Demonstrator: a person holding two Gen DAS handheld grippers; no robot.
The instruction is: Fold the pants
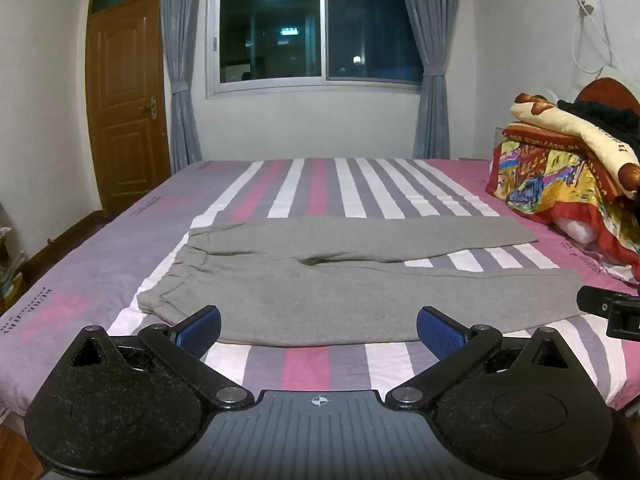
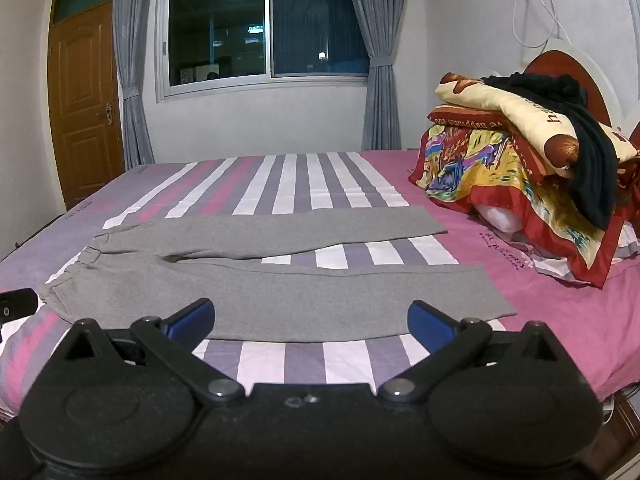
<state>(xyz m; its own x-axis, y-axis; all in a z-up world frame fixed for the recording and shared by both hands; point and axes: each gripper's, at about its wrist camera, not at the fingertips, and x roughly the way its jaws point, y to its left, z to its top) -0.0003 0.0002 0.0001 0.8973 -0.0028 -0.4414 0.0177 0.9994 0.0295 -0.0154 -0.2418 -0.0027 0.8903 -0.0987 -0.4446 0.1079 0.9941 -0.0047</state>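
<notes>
I am in a bedroom with white walls, a dark window (image 1: 316, 36) framed by grey curtains (image 1: 180, 64), and a brown wooden door (image 1: 126, 96) on the left. Before me spreads a wide bed (image 1: 312, 184) under a sheet striped in pink, purple, grey and white. At its right end, by the headboard, sits a heap of folded colourful blankets (image 2: 516, 160) with a black garment (image 2: 592, 148) draped over the top.

The grey pants (image 1: 320, 284) lie flat and unfolded across the middle of the bed, waistband to the left, both legs running to the right and parting slightly so a wedge of striped sheet shows between them. The near leg lies close to the bed's front edge, just ahead of my tools.

My left gripper (image 1: 319, 330) hangs above the near edge of the bed, tilted down a little, its blue-padded jaws spread as wide as they go with nothing between them; it is in front of the hip part of the pants, not touching the cloth. My right gripper (image 2: 312, 322) is likewise fully spread and empty, poised in front of the near leg. Each tool's black tip peeks into the other's view at the frame edge.
</notes>
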